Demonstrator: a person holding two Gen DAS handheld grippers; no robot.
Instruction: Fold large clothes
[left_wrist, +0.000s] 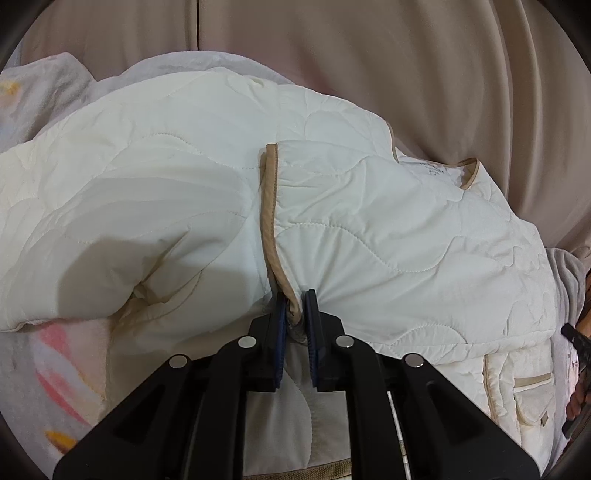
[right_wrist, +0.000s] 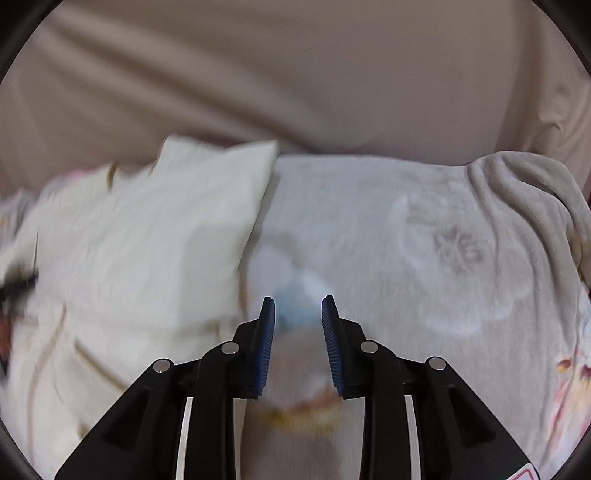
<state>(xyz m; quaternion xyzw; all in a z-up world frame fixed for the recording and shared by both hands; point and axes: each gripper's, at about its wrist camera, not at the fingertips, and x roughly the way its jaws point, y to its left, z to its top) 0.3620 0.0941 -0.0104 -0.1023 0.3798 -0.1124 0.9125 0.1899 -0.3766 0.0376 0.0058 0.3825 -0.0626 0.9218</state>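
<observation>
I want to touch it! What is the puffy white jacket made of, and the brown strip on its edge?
The puffy cream-white quilted jacket looks like thin, smooth woven cloth over soft padding: wavy stitch lines, fine crinkles, a matte look. The tan edge strip seems a slightly ribbed woven binding tape, though cotton or synthetic is unclear. The left tongs pinch it.

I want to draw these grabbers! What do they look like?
Both the left gripper and the right gripper are black plastic, shaped like angular tongs. Each has two fingers lined with ridged blue pads, and round shiny silver studs sit on the joints.
</observation>
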